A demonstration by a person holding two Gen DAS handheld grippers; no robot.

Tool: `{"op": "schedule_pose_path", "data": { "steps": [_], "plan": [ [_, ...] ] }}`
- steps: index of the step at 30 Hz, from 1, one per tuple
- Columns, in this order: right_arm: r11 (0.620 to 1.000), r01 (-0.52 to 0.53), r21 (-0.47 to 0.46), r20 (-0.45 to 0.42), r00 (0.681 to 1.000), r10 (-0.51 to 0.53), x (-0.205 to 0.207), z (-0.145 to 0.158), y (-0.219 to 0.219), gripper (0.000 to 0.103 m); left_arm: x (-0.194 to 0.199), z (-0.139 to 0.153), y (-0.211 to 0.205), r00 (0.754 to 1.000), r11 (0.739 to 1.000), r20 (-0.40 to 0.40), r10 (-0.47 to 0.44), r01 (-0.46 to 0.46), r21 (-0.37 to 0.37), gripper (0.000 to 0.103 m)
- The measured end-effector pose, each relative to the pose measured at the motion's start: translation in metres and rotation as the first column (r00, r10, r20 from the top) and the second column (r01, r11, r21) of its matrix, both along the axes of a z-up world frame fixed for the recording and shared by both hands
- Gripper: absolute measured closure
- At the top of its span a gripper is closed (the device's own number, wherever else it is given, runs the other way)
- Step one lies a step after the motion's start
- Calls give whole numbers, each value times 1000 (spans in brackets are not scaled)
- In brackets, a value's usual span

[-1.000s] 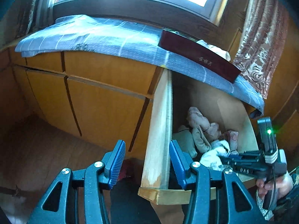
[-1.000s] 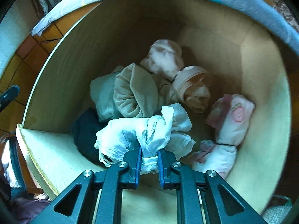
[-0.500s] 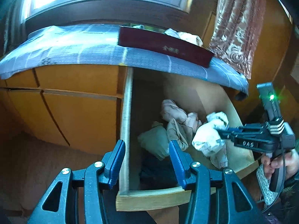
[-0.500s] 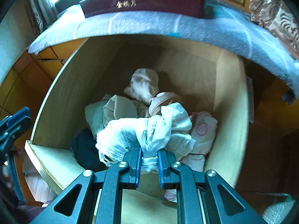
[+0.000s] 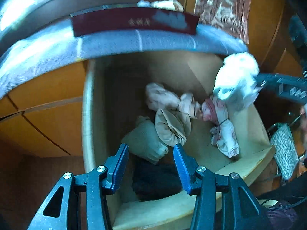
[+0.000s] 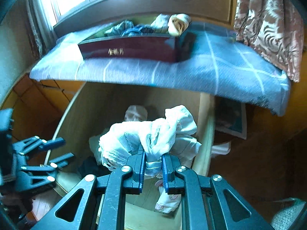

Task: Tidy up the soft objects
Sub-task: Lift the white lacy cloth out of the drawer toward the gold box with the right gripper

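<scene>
White lacy garment is pinched in the right gripper, pads pressed onto a fold of it, rest of the fabric bunched up above the fingers. It hangs in the air over the open wooden drawer, clear of the pile below; from the left wrist view it sits near the drawer's right wall, up by the blue checked cloth.

Left in the drawer: pale pink bundle, beige rolled piece, grey-green piece, dark item at the front, pink-and-white printed piece on the right. They touch or overlap, except the printed one, which lies slightly apart.

Left gripper is spread, nothing between the pads, hovering above the drawer's front-left area, pointing down at the dark and grey-green items.

Above the drawer, on the blue cloth: dark red box holding several rolled soft items. Patterned curtain at right, window behind.
</scene>
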State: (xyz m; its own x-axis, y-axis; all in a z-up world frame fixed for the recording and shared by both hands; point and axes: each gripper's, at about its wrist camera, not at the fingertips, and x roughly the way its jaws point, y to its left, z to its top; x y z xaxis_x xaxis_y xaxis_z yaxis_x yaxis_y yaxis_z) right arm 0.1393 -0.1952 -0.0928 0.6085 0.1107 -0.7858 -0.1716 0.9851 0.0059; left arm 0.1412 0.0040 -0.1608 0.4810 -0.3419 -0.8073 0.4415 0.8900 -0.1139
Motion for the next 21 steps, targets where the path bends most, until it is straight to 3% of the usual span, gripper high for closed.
{"op": "schedule_pose_path", "data": {
  "steps": [7, 10, 21],
  "plan": [
    [1000, 10, -3, 58, 998, -9, 6, 20, -8, 88, 25, -19, -25, 993, 992, -97, -64, 73, 98, 54],
    [1000, 11, -2, 75, 997, -10, 12, 28, -10, 88, 31, -25, -35, 991, 982, -103, -84, 100, 158, 54],
    [1000, -10, -8, 145, 989, 11, 27, 61, -9, 88, 50, -50, -54, 972, 971, -203, -114, 152, 186, 54]
  ]
}}
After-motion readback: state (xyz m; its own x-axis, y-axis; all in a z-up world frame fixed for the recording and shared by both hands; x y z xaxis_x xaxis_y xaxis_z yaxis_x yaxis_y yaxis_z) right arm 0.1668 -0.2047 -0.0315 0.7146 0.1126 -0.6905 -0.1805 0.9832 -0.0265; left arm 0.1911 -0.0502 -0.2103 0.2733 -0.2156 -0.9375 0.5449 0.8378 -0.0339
